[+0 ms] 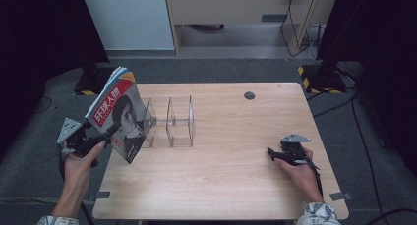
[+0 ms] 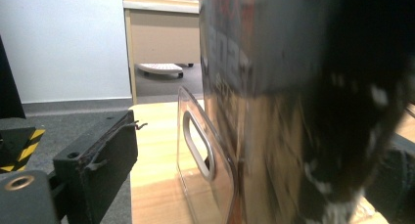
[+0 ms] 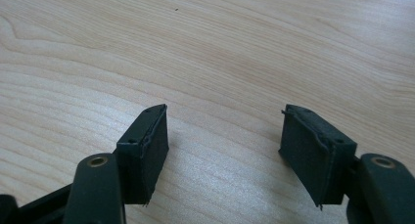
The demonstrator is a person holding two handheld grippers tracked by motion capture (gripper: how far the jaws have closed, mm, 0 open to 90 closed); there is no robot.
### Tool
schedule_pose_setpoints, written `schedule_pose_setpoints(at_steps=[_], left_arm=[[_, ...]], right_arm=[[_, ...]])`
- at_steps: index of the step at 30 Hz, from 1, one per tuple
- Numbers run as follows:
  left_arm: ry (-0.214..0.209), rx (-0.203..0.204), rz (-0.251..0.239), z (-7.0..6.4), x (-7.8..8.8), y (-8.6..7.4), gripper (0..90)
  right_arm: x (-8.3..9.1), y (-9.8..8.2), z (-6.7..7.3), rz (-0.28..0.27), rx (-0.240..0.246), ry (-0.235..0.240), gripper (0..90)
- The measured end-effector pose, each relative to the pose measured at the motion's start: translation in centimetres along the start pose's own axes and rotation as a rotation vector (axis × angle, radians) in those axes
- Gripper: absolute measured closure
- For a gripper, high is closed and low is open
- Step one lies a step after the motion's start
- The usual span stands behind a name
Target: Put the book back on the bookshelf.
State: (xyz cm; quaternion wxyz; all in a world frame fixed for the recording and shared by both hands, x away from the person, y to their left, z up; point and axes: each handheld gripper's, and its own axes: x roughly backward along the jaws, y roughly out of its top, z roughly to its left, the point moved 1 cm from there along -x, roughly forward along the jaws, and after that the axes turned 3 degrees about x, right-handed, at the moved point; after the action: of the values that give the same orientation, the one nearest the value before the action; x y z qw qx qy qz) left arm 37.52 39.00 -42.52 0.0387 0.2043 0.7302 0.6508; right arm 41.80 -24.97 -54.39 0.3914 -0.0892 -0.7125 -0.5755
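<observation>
A magazine (image 1: 120, 114) with a red title and a portrait cover stands tilted at the table's left edge, just left of a clear acrylic rack (image 1: 169, 122) with several dividers. My left gripper (image 1: 110, 132) reaches it from the left. In the left gripper view the magazine (image 2: 254, 111) fills the right half beside the rack's end wall (image 2: 200, 150). One fingertip (image 2: 105, 153) stands apart from the magazine with a visible gap; the other side is blurred. My right gripper (image 1: 270, 153) rests low over the table at the right, open (image 3: 222, 136) with bare wood between its jaws.
The wooden table (image 1: 231, 176) has a round cable hole (image 1: 249, 95) near its far edge. Behind the table are a white panel, a desk and cables on grey carpet. Black stands with yellow-striped feet flank the table's far corners.
</observation>
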Motion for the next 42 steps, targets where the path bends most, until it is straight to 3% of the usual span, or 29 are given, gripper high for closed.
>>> schedule_pose_setpoints(at_steps=[13, 28, 42], left_arm=[[-0.008, -0.038, 0.059, -0.3, 1.3, -2.5, 5.2], [-0.024, -0.038, 0.143, -1.3, 2.4, -5.3, 5.5], [-0.041, -0.057, 0.196, -2.0, 3.3, -6.6, 6.6]], right_arm=[[-0.1, 0.0, 0.2, 0.002, -0.001, 0.001, 32.9], [-0.1, 0.1, 0.2, 0.003, 0.000, 0.004, 32.2], [-0.1, 0.1, 0.2, 0.004, 0.000, 0.005, 32.1]])
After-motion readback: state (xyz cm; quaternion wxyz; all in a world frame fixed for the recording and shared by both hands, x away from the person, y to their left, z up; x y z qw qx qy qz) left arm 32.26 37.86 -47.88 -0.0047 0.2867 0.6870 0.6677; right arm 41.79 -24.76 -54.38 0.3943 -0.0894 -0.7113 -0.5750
